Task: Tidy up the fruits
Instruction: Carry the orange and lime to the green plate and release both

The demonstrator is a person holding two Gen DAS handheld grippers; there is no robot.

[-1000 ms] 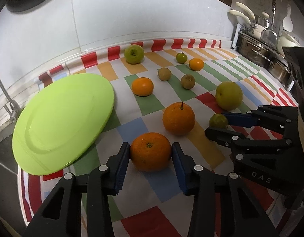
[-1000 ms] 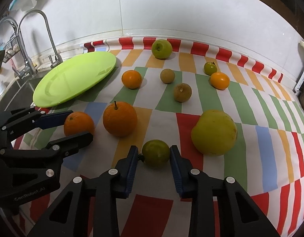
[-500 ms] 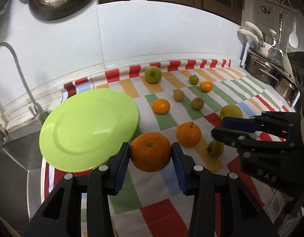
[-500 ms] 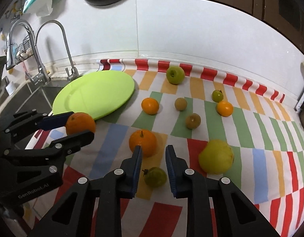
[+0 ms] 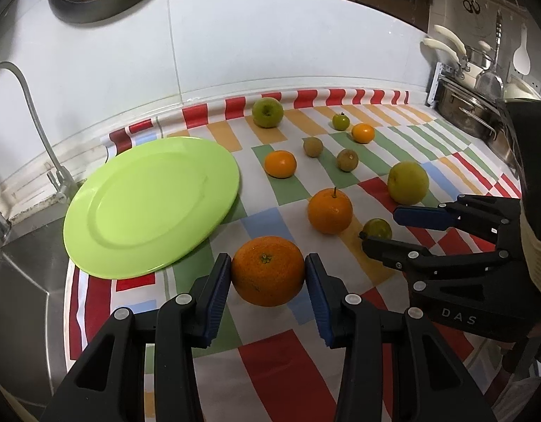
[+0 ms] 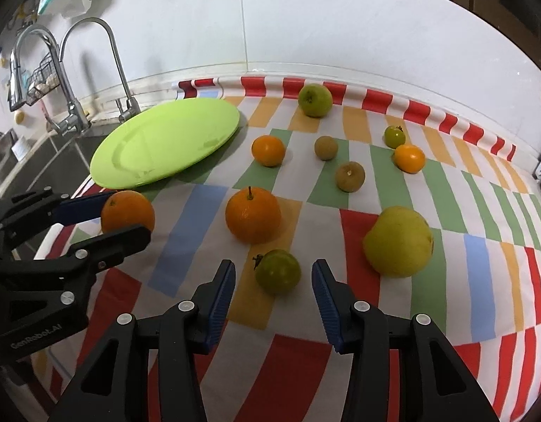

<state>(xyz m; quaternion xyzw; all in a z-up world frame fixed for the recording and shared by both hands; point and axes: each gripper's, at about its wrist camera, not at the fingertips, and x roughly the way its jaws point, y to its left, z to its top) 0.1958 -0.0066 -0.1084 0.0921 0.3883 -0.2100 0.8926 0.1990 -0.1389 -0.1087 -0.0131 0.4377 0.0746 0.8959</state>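
A: Since the previous frame our right claw (image 6: 273, 293) has spread wide; small green fruit (image 6: 277, 271) sits loose between its fingers on the counter (image 6: 393, 320).
B: Left claw (image 5: 268, 281) grips the orange (image 5: 268, 270), lifted, plate (image 5: 150, 204) ahead-left.

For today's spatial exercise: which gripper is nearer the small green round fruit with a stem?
Right gripper: the small green fruit sits between its open fingers. Left gripper is farther left, holding an orange.

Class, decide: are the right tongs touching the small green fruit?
Apart. The right wrist view shows right tongs open, tablecloth visible either side of the small green fruit.
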